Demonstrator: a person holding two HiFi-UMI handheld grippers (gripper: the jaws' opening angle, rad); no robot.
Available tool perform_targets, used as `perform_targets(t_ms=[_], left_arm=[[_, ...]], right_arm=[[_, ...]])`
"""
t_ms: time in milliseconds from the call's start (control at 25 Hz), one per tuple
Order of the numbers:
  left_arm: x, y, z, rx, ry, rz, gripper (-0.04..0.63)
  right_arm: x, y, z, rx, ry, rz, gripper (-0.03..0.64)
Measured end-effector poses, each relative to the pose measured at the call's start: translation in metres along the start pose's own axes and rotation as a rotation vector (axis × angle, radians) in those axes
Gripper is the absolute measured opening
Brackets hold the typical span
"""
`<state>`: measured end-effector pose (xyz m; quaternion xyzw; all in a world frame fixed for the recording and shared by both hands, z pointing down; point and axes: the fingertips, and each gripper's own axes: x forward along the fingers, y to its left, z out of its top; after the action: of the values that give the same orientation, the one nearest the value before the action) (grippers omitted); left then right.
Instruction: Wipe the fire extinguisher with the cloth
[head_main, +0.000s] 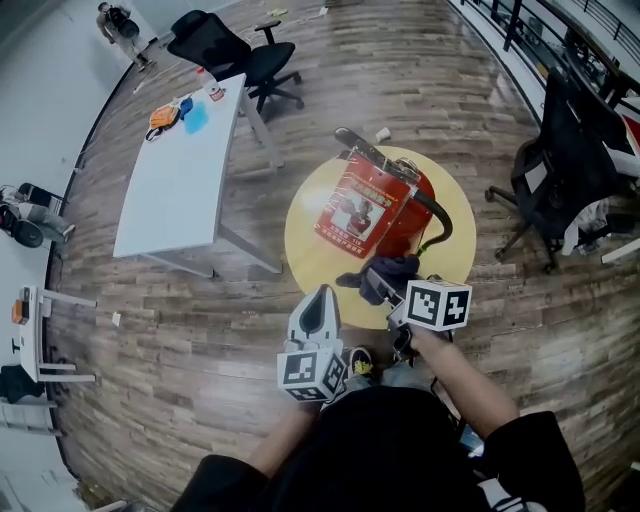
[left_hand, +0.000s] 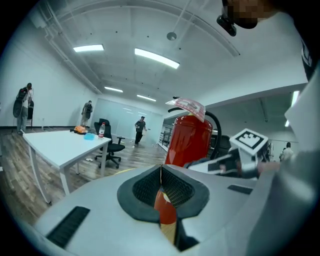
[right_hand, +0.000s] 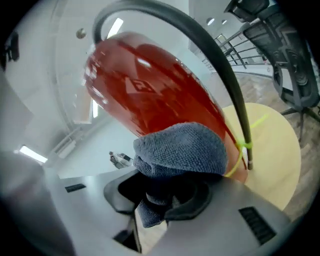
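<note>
Extinguisher: red metal fire extinguisher (head_main: 405, 225) stands upright on a round yellow board (head_main: 310, 250); black hose (head_main: 441, 212) curves down its right side
Right claw: right gripper (right_hand: 170, 197) clamped on a grey-blue microfibre cloth (right_hand: 182, 150); cloth pressed against the cylinder's lower body, beside the hose
Left claw: left gripper (left_hand: 161, 185) closed, empty, near the board's edge
Around: white rectangular table (head_main: 180, 170) at left; black office chair (head_main: 235, 55) beyond, well apart

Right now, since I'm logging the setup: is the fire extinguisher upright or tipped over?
Upright: the fire extinguisher stands vertically on the yellow disc, handle on top.
</note>
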<state>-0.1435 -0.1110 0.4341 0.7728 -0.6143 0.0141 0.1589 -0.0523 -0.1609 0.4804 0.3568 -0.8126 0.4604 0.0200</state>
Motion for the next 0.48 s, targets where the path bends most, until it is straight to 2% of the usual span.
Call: perform_targets(t_ms=[120,240,360,480], left_arm=[[0.000,-0.006,0.003,-0.005,-0.015,-0.014,0.023],[0.001,-0.012,0.004,-0.009,-0.021,-0.024,0.023],[-0.001,-0.014,0.005,-0.009,-0.025,-0.029,0.023],[0.000,-0.013,0.001,-0.009,-0.012,-0.028,0.023]], right_arm=[[-0.029,0.064,0.048,0.046,-0.061,0.166,0.115],[-0.049,0.106,0.082,0.098,-0.104,0.322,0.115],[-0.056,0.118,0.092,0.203,-0.115,0.415,0.115],[-0.049,0.105,0.085,0.265,-0.109,0.460,0.115]])
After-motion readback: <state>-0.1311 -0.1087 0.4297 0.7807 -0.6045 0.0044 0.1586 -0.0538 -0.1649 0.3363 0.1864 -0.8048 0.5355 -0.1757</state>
